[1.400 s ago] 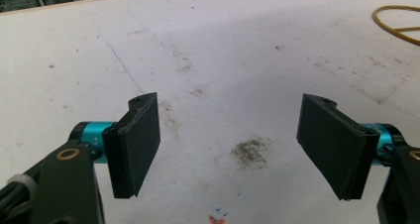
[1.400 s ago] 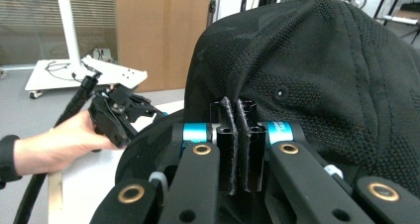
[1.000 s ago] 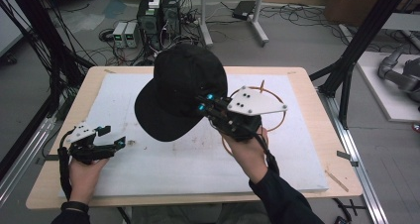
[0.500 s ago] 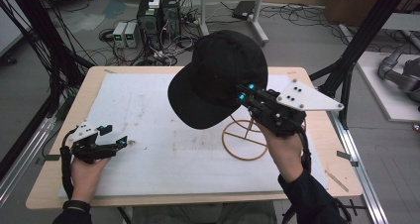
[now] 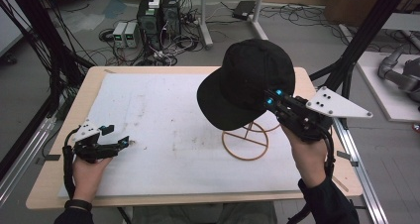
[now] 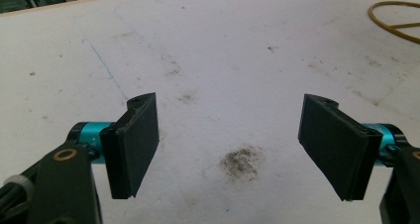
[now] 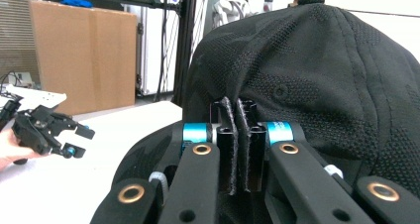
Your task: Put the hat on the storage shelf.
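A black baseball cap [image 5: 247, 78] hangs in the air above a tan wire stand [image 5: 245, 145] on the right half of the white mat. My right gripper [image 5: 271, 98] is shut on the cap's rim, and its jaws pinch the fabric [image 7: 236, 135] below the mesh crown [image 7: 322, 70]. The cap hides the stand's upper part in the high view. My left gripper [image 5: 124, 143] rests low at the mat's near left, open and holding nothing [image 6: 230, 149]. The stand's ring [image 6: 396, 18] lies far off to its right.
The white mat [image 5: 163, 115] covers a wooden table [image 5: 86, 92]. Black frame poles [image 5: 346, 60] rise beside the table's right and left edges. Computers and cables [image 5: 158, 16] sit on the floor behind. The left hand and gripper [image 7: 47, 127] appear across the table.
My right gripper has carried the cap rightward from the table's middle to above the wire stand. The left gripper has stayed in place, open.
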Demonstrator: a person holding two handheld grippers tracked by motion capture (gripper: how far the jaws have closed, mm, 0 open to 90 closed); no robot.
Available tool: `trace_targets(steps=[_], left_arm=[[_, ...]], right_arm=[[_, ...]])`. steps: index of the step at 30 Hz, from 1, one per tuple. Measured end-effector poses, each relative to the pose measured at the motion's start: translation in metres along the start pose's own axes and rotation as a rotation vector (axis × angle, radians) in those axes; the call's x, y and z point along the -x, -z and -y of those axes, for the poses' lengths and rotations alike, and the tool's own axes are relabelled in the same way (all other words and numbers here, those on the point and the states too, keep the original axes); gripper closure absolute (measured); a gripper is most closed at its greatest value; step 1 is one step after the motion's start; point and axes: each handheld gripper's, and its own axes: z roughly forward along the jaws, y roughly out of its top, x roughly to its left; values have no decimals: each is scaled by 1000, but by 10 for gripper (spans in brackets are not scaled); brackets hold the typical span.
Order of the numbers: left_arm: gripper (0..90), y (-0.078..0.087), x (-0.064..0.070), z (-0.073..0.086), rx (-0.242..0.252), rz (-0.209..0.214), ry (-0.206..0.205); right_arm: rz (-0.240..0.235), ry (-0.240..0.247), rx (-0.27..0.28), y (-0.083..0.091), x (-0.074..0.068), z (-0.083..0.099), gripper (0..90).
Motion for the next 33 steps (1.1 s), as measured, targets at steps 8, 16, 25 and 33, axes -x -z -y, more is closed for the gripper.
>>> trace_targets(steps=[8, 16, 25, 33], left_arm=[[238, -2, 2, -1, -3, 6, -1], [238, -3, 3, -1, -3, 9, -6], [238, -5, 4, -1, -11, 12, -9], [238, -5, 4, -1, -11, 14, -11]], right_arm=[[2, -18, -22, 8, 3, 18, 887], [-23, -44, -57, 11, 1, 34, 885], [-41, -54, -108, 7, -1, 55, 856], [-2, -51, -67, 17, 0, 64, 688]])
